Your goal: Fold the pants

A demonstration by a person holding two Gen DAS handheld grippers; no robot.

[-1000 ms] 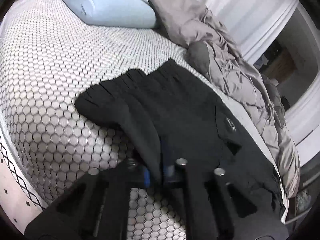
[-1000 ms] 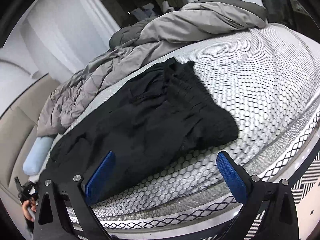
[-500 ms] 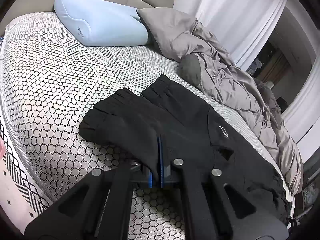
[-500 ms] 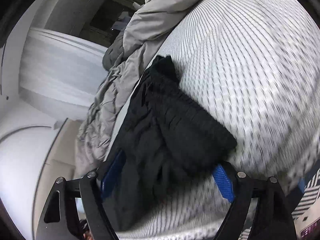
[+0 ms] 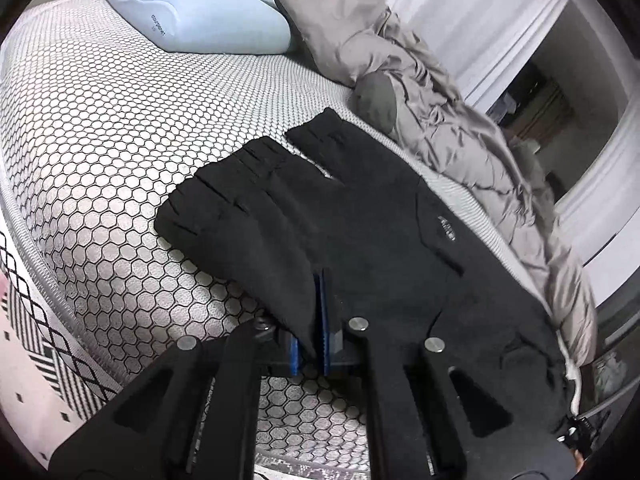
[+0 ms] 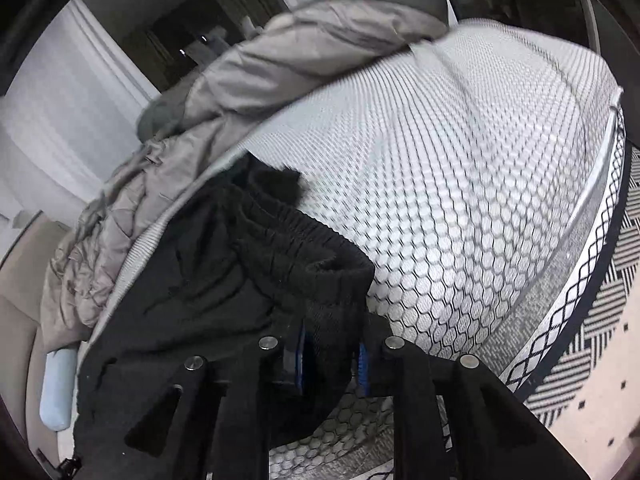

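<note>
Black pants (image 5: pixel 360 220) lie spread on the honeycomb-patterned mattress (image 5: pixel 100 120), their two gathered leg ends pointing toward the pillow. My left gripper (image 5: pixel 320 320) is shut on the near edge of one leg, with a thin fold of cloth pinched between the blue pads. In the right wrist view the elastic waistband end of the pants (image 6: pixel 224 280) is bunched up. My right gripper (image 6: pixel 332 356) is closing on the near waistband corner, and thick cloth fills the gap between its blue pads (image 6: pixel 301 352).
A light blue pillow (image 5: pixel 200 12) lies at the head of the bed. A crumpled grey duvet (image 5: pixel 440 112) runs along the far side behind the pants. The mattress edge (image 6: pixel 592 208) drops to a black-and-white patterned rug (image 6: pixel 592 320). White curtains hang beyond.
The right gripper's jaws went from wide open to closed around the waistband corner, and it moved in over the pants while rolling. The left gripper kept its hold and shifted slightly.
</note>
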